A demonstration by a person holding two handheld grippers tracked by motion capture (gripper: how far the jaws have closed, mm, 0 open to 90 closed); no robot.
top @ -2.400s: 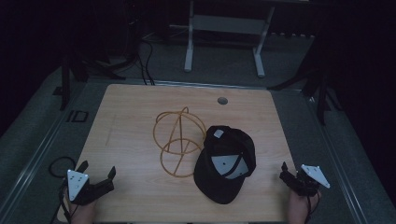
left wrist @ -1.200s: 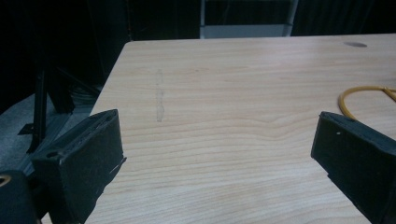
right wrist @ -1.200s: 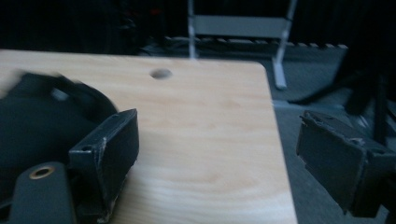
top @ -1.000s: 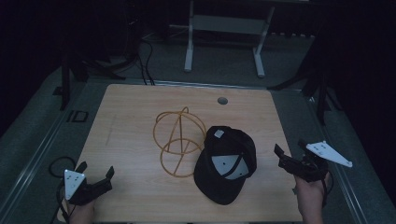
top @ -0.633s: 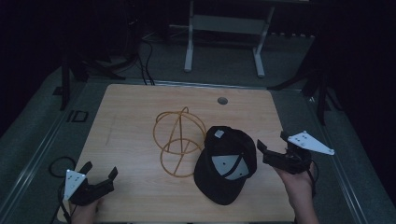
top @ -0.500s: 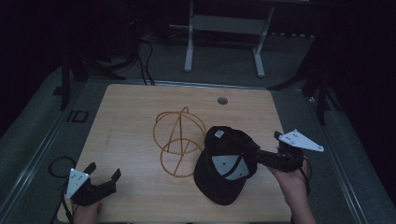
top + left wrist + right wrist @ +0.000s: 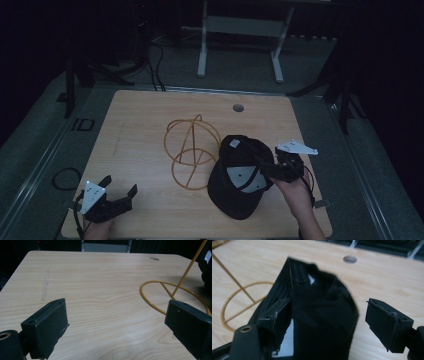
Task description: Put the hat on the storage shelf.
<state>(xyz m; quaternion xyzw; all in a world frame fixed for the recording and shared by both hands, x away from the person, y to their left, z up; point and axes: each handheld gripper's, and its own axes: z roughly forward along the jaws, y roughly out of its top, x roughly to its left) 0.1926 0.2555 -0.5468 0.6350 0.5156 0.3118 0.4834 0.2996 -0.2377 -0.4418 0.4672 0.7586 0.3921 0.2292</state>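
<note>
A black mesh-backed cap (image 7: 235, 200) lies upside down on the wooden table (image 7: 145, 115), with white labels showing inside. A yellow wire frame (image 7: 192, 148) of crossed hoops stands just left of it. My right gripper (image 7: 264, 170) is at the cap's right edge and open. In the right gripper view the cap's (image 7: 319, 315) mesh side rises between the jaws of this gripper (image 7: 328, 307), and the left jaw is inside the cap. My left gripper (image 7: 120, 184) rests open at the table's front left corner. Between the jaws of the left gripper (image 7: 117, 312) there is only bare wood, with the frame's base ring (image 7: 175, 290) ahead to the right.
A round cable hole (image 7: 238, 107) sits near the table's far edge. Beyond the table stands a white metal stand (image 7: 240, 25) on dark floor. A cable loop (image 7: 62, 177) lies on the floor off the left edge.
My right gripper has moved from the table's front right corner leftward to the cap, and its open jaws now straddle the cap's side. My left gripper has shifted slightly right.
</note>
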